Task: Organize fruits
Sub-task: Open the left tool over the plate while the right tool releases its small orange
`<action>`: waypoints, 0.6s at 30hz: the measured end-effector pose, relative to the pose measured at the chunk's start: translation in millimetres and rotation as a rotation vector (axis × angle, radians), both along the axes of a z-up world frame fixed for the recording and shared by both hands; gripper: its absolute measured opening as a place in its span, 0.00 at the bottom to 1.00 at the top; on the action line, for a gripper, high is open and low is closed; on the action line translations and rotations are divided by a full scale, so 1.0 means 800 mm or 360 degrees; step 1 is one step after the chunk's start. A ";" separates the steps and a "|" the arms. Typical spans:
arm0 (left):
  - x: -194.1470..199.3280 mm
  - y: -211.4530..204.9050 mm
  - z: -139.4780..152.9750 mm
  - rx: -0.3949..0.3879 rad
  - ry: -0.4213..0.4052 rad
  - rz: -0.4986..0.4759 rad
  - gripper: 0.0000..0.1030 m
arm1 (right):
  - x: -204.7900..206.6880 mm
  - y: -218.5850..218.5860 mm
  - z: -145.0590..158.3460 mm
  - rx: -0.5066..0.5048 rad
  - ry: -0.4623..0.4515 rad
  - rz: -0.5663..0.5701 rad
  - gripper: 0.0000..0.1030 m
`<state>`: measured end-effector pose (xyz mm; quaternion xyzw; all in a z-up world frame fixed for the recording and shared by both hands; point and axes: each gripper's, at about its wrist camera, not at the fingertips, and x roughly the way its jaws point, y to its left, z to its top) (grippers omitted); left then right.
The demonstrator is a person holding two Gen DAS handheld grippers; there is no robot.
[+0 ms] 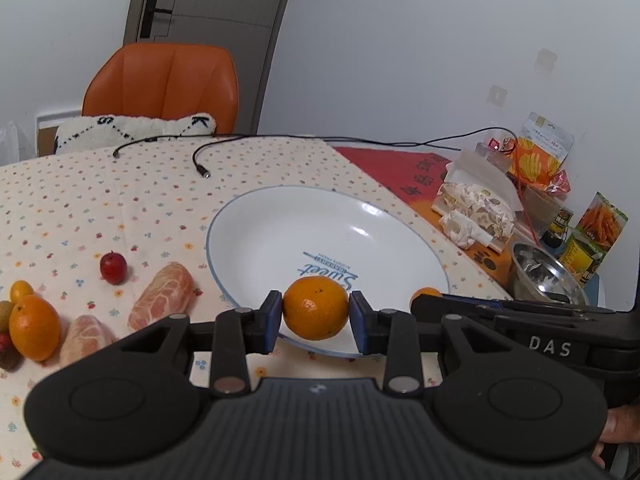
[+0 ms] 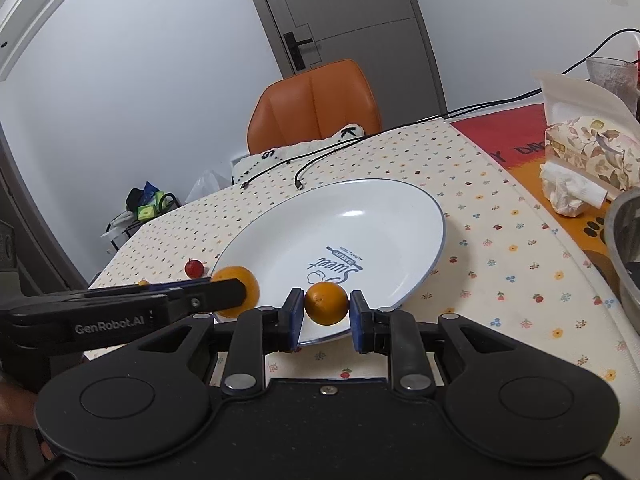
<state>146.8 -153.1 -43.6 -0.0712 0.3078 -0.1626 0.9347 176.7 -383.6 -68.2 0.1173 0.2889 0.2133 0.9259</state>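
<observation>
Fingers (image 1: pixel 272 322) of left gripper (image 1: pixel 316 322) clamped on an orange (image 1: pixel 316 307), blue pads pressing both flanks, just above near rim of plate (image 1: pixel 256 240). Right gripper (image 2: pixel 326 316) likewise gripping a smaller orange (image 2: pixel 327 303), near pad tight against it, far pad touching or nearly so, hard to tell from this angle. Both fruits poised over the plate's near edge, side by side, neither yet resting on the white glaze.

Best handled by easing each orange further over the shallow well before letting go: round, smooth-skinned fruit likely to roll on slick ceramic, so low release, one at a time, away from the sloping rim. Grippers close together; staggered placement likely avoids a knock.

Plate glossy, wide, blue-rimmed, printed lettering at centre. Oranges firm, dimpled, with small dark specks. Left on the flowered cloth (image 1: pixel 80 200): another orange (image 1: pixel 34 328), two peeled pinkish citrus pieces (image 1: pixel 164 296), pithy and soft-looking, and a small red fruit (image 1: pixel 113 267) with a matte sheen.
</observation>
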 end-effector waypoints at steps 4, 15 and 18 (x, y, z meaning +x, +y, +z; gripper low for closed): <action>0.000 0.001 0.001 0.0001 -0.0005 0.0015 0.34 | 0.002 0.001 -0.001 -0.0001 0.0005 -0.0006 0.22; -0.010 0.014 0.009 0.0011 0.0033 0.0069 0.39 | -0.003 0.003 0.002 0.0000 -0.0008 -0.0023 0.30; -0.016 0.019 0.014 0.0006 0.0024 0.0087 0.49 | -0.008 0.005 0.006 0.0008 -0.0021 -0.0018 0.34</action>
